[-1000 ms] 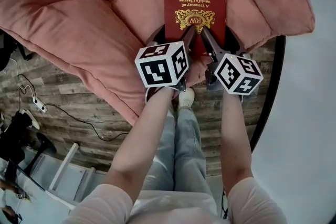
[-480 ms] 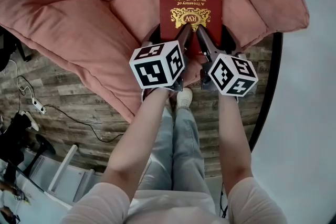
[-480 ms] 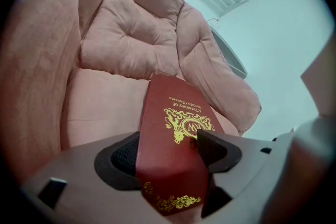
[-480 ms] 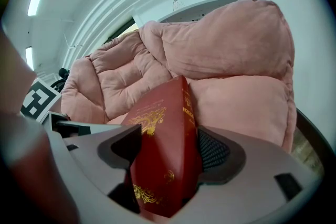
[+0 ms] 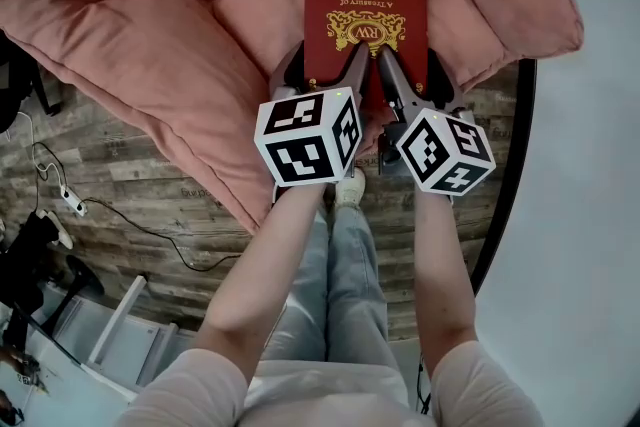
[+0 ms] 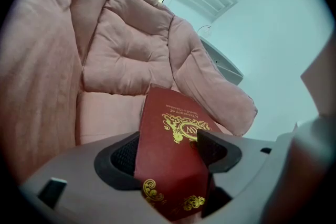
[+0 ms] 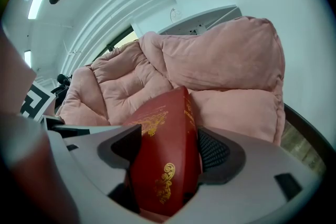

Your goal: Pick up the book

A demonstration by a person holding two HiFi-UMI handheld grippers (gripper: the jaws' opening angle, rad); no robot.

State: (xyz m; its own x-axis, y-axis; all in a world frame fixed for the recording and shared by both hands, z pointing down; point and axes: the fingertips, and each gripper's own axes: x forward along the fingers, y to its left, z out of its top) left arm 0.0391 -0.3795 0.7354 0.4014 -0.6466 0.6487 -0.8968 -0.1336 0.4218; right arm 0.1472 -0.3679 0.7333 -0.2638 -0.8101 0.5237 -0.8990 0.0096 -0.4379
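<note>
A dark red book (image 5: 366, 0) with gold lettering and ornaments is held above the pink cushion (image 5: 180, 45). Both grippers clamp its near edge side by side. My left gripper (image 5: 352, 75) is shut on the book (image 6: 170, 155), whose cover fills the gap between its black pads. Just to the right, my right gripper (image 5: 388, 75) is shut on the same book (image 7: 165, 162), with the spine side showing between its jaws. The book's near edge is hidden behind the marker cubes in the head view.
The large pink cushion (image 6: 131, 55) fills a round dark-rimmed chair (image 5: 515, 165). Wooden floor (image 5: 130, 185) lies below, with cables and a plug (image 5: 68, 200) at the left. A person's legs and shoe (image 5: 352, 187) are under the grippers.
Both grippers have stayed clamped on the book, which has shifted slightly in the head view; the marker cubes sit a little lower and nearer to me than a second ago.
</note>
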